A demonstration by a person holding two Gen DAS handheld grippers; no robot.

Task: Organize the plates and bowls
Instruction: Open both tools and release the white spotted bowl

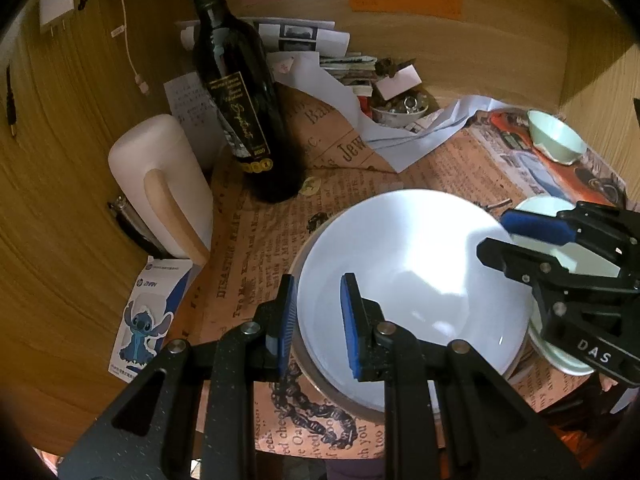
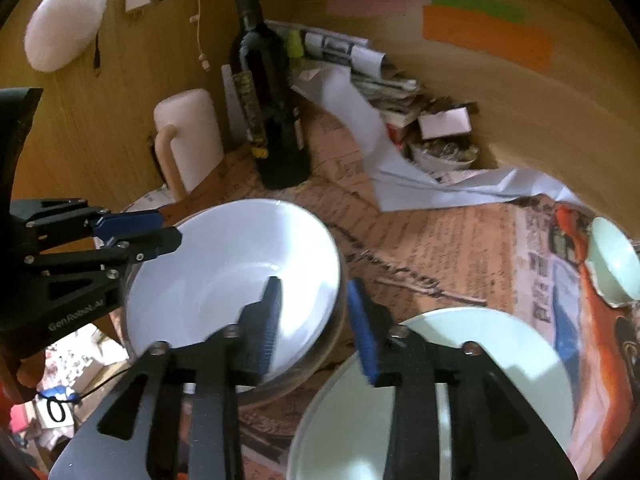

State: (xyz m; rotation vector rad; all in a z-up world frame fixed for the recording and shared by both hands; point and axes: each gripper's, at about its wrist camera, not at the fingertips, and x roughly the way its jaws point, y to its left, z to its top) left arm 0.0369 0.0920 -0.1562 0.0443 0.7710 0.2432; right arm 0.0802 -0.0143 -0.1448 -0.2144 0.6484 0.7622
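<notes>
A large white bowl [image 1: 416, 292] [image 2: 228, 280] sits on the newspaper-covered desk, nested in a grey bowl below it. My left gripper [image 1: 318, 316] straddles its left rim, one finger outside and one inside, jaws open. My right gripper [image 2: 314, 320] straddles its right rim the same way, jaws open; it also shows in the left wrist view [image 1: 516, 236]. A pale green plate [image 2: 440, 392] [image 1: 560, 264] lies to the right of the bowl. A small pale green bowl [image 1: 554, 136] [image 2: 616, 268] sits at the far right.
A dark wine bottle [image 1: 240, 104] and a white jug [image 1: 164, 184] stand at the back left. Papers and a dish of small items [image 1: 400, 108] clutter the back. A wooden wall [image 1: 460, 56] encloses the desk. A Stitch box [image 1: 148, 316] lies at the left.
</notes>
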